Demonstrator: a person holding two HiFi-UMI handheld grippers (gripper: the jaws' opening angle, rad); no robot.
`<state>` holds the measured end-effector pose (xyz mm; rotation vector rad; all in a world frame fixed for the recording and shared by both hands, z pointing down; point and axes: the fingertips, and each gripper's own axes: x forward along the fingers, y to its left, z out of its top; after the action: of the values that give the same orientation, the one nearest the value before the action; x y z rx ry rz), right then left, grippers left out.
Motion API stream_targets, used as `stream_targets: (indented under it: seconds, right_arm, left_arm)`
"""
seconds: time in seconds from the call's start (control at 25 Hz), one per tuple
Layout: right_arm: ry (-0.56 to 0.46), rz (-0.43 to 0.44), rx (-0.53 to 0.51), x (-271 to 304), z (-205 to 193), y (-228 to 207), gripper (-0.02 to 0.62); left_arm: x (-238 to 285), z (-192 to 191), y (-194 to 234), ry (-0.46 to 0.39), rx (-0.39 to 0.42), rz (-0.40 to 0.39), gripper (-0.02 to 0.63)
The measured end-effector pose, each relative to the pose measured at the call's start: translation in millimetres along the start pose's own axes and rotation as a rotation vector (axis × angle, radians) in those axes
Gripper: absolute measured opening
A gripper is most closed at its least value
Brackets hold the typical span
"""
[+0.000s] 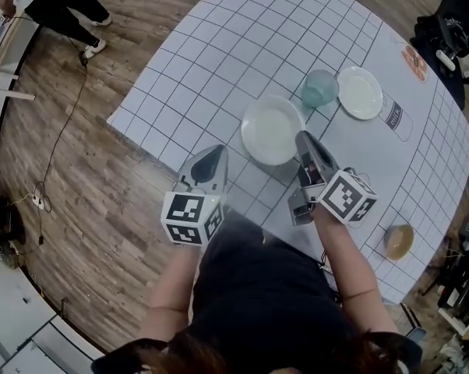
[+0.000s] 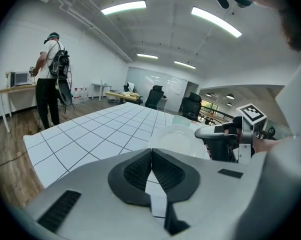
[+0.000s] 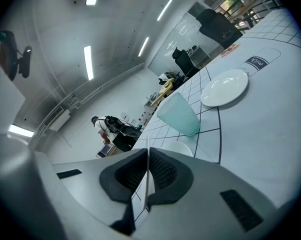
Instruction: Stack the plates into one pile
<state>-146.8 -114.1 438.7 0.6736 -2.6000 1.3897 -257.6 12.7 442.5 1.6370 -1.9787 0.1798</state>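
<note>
Plates sit apart on the table: big plate central, small plate beyond the cup. Left gripper hovers beside the big plate, jaws together, empty. Right gripper at its right rim, jaws closed on nothing.

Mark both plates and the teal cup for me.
near plate [image 1: 272, 131]: head view, centre of its well.
far plate [image 1: 360, 93]: head view, centre of its well.
teal cup [image 3: 179, 115]: right gripper view, middle of its side wall.
</note>
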Motion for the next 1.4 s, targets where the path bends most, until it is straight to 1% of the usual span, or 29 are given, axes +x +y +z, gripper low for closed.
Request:
stream_targets:
  seconds: [0.48, 0.64, 0.76, 1.0, 1.08, 1.16, 1.24, 1.32, 1.4]
  right_arm:
    - [0.016, -0.156, 0.02, 6.1, -8.5, -39.3, 0.038]
    - [0.024, -0.232, -0.015, 6.1, -7.6, -53.4, 0.046]
    - [0.031, -0.269, -0.062, 6.7, -4.6, -59.6, 0.051]
    - [0.089, -0.306, -0.117, 12.6, -11.0, -67.0, 0.063]
    - [0.115, -0.307, -0.139, 15.0, -14.5, -67.0, 0.068]
    - [0.135, -0.3, -0.154, 17.4, -17.1, -65.8, 0.107]
    - [0.14, -0.297, -0.18, 18.0, -17.2, -63.9, 0.118]
    - [0.142, -0.293, -0.222, 17.6, -16.4, -61.4, 0.132]
    - [0.141, -0.291, -0.28, 16.8, -14.6, -58.2, 0.162]
  left_arm:
    - [16.5, -3.6, 3.8, 0.025, -0.008, -0.019, 0.028]
    - [21.3, -2.7, 3.5, 0.031, -0.004, -0.03, 0.028]
    - [23.9, -3.3, 3.7, 0.035, -0.001, -0.036, 0.028]
    - [28.6, -4.0, -1.6, 0.044, 0.015, -0.052, 0.028]
    - [29.8, -2.5, -2.2, 0.043, 0.019, -0.055, 0.028]
    - [30.6, -1.4, -1.5, 0.044, 0.019, -0.055, 0.028]
    - [30.8, -1.2, -1.2, 0.045, 0.021, -0.056, 0.028]
    - [30.7, -0.9, -2.1, 0.045, 0.024, -0.057, 0.028]
    - [30.8, 0.0, -4.0, 0.043, 0.027, -0.058, 0.028]
